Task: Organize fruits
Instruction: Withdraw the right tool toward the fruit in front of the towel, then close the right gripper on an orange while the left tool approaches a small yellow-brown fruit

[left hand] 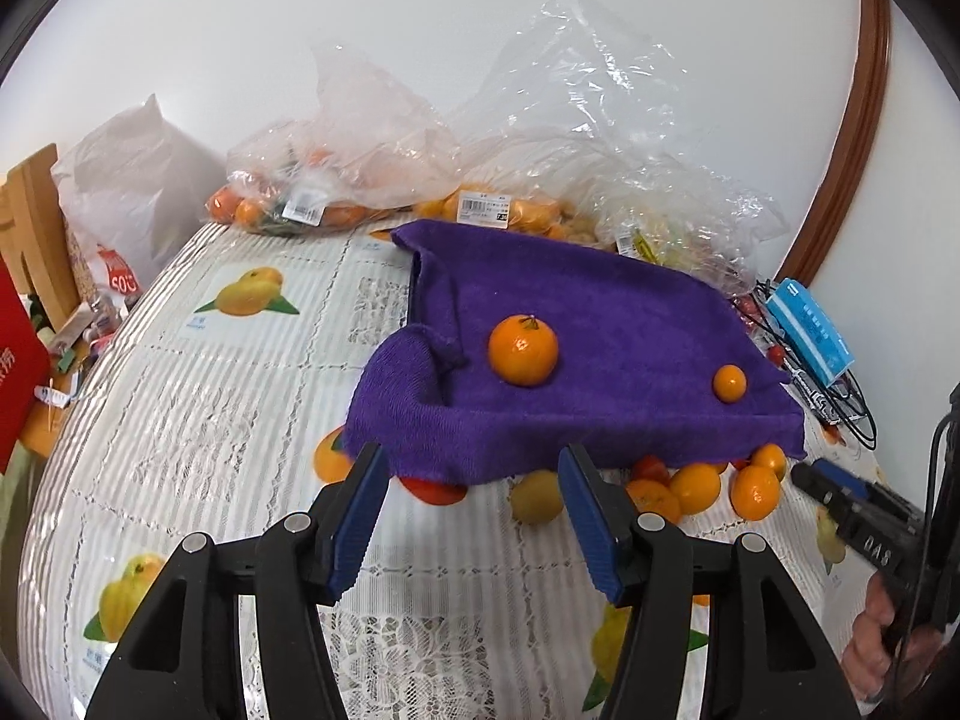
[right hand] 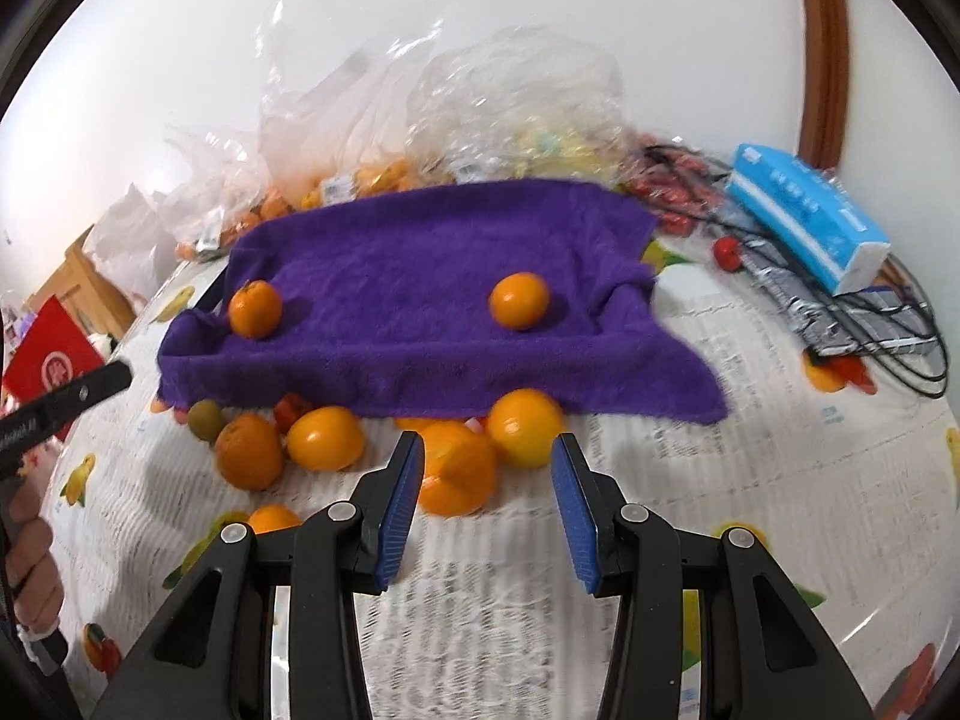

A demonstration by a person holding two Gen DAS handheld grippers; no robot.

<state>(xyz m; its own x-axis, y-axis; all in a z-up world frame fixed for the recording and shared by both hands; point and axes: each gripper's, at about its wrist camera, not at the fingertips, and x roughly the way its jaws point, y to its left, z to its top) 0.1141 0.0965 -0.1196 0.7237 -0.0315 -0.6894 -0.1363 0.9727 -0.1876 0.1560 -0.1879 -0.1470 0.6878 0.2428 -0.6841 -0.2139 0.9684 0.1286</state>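
A purple towel (left hand: 576, 348) lies on the table (left hand: 240, 408), also in the right wrist view (right hand: 420, 276). Two oranges rest on it: a large one (left hand: 523, 349) (right hand: 255, 308) and a smaller one (left hand: 729, 383) (right hand: 519, 300). Several loose oranges (left hand: 696, 487) (right hand: 327, 438) and a greenish fruit (left hand: 537, 495) lie at the towel's near edge. My left gripper (left hand: 471, 483) is open and empty, just short of that edge. My right gripper (right hand: 483, 468) is open and empty, right behind an orange (right hand: 459, 474).
Clear plastic bags of fruit (left hand: 336, 180) (right hand: 480, 120) stand against the wall behind the towel. A blue tissue pack (right hand: 810, 216) and black cables (right hand: 870, 324) lie at the right. Red packaging (left hand: 18, 360) and clutter sit at the left table edge.
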